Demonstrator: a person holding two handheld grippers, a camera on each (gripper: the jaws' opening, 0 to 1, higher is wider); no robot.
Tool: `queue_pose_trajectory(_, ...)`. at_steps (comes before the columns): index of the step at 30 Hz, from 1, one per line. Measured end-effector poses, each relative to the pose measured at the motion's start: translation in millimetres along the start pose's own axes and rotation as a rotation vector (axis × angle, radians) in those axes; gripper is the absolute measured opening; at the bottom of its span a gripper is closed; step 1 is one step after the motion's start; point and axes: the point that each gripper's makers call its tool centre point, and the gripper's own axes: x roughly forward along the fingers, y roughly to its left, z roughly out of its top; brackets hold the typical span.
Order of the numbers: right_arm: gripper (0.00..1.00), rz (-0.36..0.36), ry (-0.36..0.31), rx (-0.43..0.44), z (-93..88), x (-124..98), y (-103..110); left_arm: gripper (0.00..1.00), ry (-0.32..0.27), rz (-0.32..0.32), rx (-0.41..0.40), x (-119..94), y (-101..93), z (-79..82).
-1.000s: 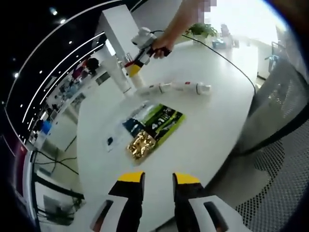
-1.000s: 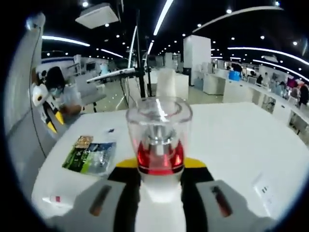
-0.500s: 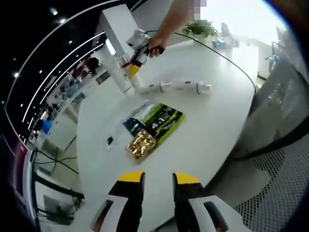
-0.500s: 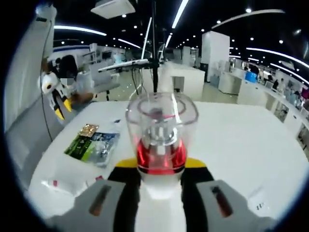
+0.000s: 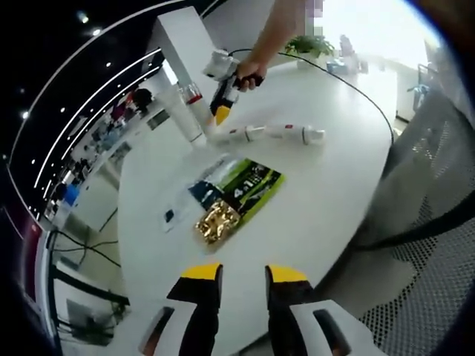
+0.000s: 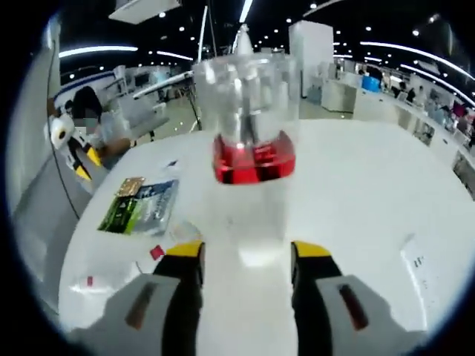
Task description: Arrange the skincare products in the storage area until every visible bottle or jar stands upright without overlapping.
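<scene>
My right gripper has its jaws parted wide with a gap on each side of the tall white bottle, so I judge it released and standing on its own on the white table. The left gripper view shows it upright at the table's far side, just beside my right gripper. My left gripper hangs low over the near edge with its jaws apart and nothing between them.

The bottle has a clear cap over a red collar; I judge it light, stiff and smooth, top-heavy when upright, so the white body below the collar is the place to hold it, not the cap.

Count: one bottle upright; lying in a row behind it, what look like two white tubes, though the blur may hide a third. One green sachet pack lies flat, with a small card beside it
</scene>
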Motion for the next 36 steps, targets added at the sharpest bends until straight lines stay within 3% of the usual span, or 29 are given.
queue_pose_trajectory(6,0.49,-0.133,-0.114,0.215,-12.5,-26.0,22.1,0.24,-0.006,-0.023,0.014,0.3,-5.3,-0.2)
queue_pose_trajectory(8,0.50,-0.197,-0.124,0.337,-23.4,-34.5,33.7,0.24,-0.005,-0.033,0.020,0.6,-7.3,-0.5)
queue_pose_trajectory(16,0.52,-0.325,-0.219,0.483,-30.9,-58.3,98.8,0.24,-0.015,-0.029,0.034,-0.4,-6.8,2.1)
queue_pose_trajectory(20,0.49,-0.370,-0.220,0.505,-39.1,-64.1,146.6,0.25,0.008,-0.036,0.053,-1.0,-9.0,-2.0)
queue_pose_trajectory(23,0.45,-0.432,-0.225,0.549,-45.7,-68.0,160.7,0.25,0.015,-0.039,0.063,-1.3,-9.9,-2.9)
queue_pose_trajectory(27,0.44,-0.536,-0.131,0.525,-71.5,-66.8,185.7,0.29,0.015,-0.032,0.070,-3.2,-8.4,-1.7)
queue_pose_trajectory(32,0.43,-0.556,-0.083,0.541,-89.7,-55.0,200.7,0.29,0.025,-0.029,0.077,-3.2,-8.8,-3.3)
queue_pose_trajectory(36,0.39,-0.572,-0.001,0.518,-102.5,-47.7,205.7,0.29,0.029,-0.032,0.084,-3.2,-9.7,-3.6)
